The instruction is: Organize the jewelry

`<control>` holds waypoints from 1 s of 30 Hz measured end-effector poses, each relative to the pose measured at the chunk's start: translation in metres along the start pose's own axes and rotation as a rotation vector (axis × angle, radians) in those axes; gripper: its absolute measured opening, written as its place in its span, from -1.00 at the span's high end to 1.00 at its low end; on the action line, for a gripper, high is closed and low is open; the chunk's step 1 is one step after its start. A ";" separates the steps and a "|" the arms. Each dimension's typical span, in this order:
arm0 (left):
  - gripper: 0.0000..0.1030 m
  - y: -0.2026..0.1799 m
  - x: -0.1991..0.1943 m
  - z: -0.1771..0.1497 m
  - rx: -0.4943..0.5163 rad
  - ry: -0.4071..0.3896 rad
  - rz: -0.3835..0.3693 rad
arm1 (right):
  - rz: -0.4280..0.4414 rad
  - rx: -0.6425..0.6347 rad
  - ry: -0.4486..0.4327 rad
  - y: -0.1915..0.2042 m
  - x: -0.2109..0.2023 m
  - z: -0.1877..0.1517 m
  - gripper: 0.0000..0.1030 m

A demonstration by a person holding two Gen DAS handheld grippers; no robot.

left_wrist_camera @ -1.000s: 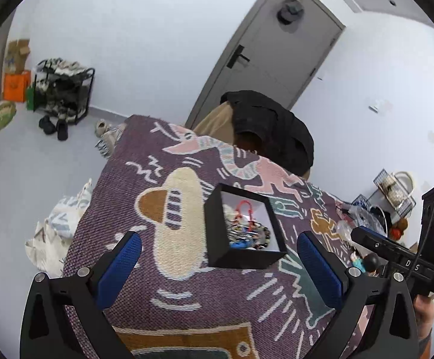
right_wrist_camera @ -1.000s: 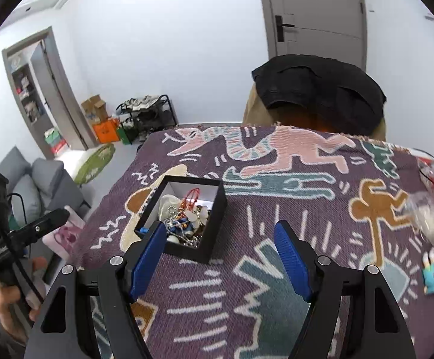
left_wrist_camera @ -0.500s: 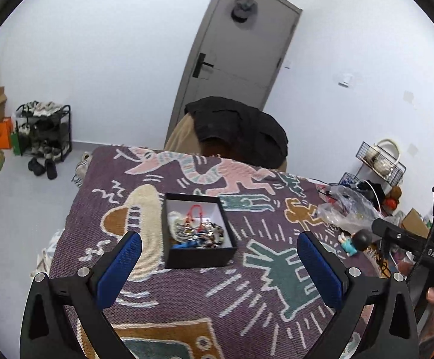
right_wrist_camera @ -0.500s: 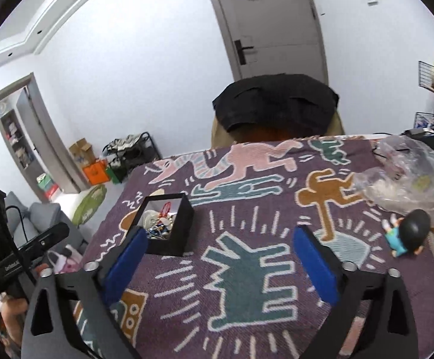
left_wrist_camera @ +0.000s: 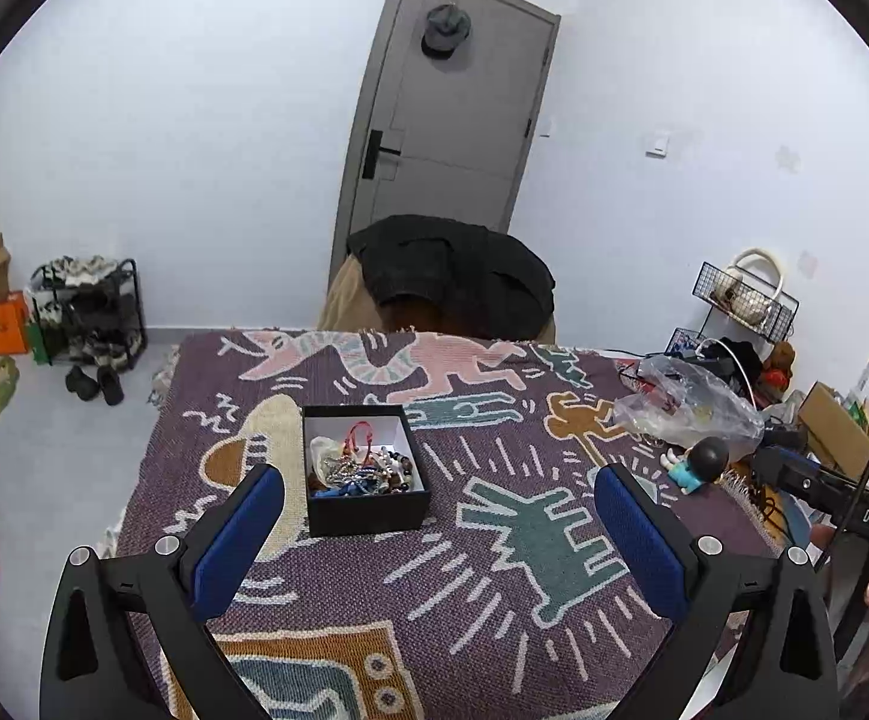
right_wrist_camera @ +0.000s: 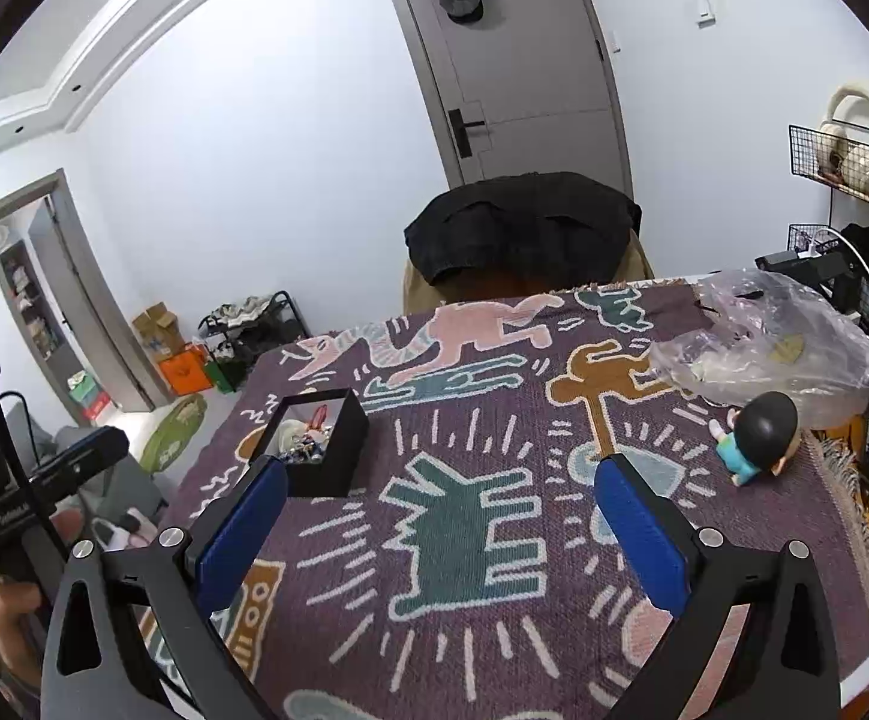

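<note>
Two wrist views over a table draped in a coarse woven cloth (left_wrist_camera: 494, 588), purple, with flat figures in teal, pink, tan and cream outlined by short white dashes.

Left gripper (left_wrist_camera: 440, 516): matte black angular arms, each ending in a smooth blue rectangular pad. The jaws stand wide apart, released, with nothing between the pads; it hangs above the cloth.

Right gripper (right_wrist_camera: 440, 510): same build. Its jaws have just been opening and now stand spread wide, with only bare cloth between the pads.

Box (left_wrist_camera: 365, 468): a small square, open-topped box with matte black walls and a white lining. It rests flat on the cloth toward the table's left side, just beyond the left gripper's left pad in the left wrist view. In the right wrist view it appears behind the left pad of the right gripper, untouched by either tool.

Jewelry (left_wrist_camera: 368, 471): a tangled heap inside the box, comprising dark round beads, thin silvery chain, a red cord loop and a pale translucent piece. Single items cannot be told apart.

Bag (right_wrist_camera: 776, 348): crumpled clear plastic, glossy, at the far right of the table.

Figurine (right_wrist_camera: 758, 438): a small toy with a smooth, round black head and a blue body, lying beside the bag.

Chair (left_wrist_camera: 452, 276): behind the table's far edge, draped with dark fabric.
</note>
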State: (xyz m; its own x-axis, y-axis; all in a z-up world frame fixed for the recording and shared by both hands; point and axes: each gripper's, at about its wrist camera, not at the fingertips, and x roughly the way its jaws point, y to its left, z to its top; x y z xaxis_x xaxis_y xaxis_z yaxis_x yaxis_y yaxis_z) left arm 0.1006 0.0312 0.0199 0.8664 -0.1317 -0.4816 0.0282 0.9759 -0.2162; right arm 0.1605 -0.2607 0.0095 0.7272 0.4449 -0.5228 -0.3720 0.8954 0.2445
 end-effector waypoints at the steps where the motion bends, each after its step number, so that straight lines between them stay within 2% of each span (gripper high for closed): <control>1: -1.00 -0.004 -0.004 -0.001 0.006 -0.007 0.005 | -0.006 -0.005 -0.003 -0.001 -0.004 -0.003 -0.99; 4: -1.00 -0.012 -0.016 -0.005 0.016 -0.022 0.016 | -0.024 -0.014 -0.010 -0.004 -0.015 -0.008 -0.99; 13: -1.00 -0.032 -0.046 -0.011 0.041 -0.059 0.042 | -0.003 -0.033 -0.052 -0.004 -0.048 -0.017 -0.99; 30: -1.00 -0.037 -0.050 -0.015 0.045 -0.042 0.038 | -0.002 -0.022 -0.061 -0.001 -0.051 -0.020 -0.99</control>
State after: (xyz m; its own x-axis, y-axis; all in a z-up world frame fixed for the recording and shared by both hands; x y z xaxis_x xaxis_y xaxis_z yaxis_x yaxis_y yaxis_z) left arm 0.0482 -0.0010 0.0393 0.8874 -0.0879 -0.4526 0.0162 0.9870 -0.1598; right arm 0.1127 -0.2846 0.0195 0.7613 0.4441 -0.4724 -0.3827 0.8959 0.2255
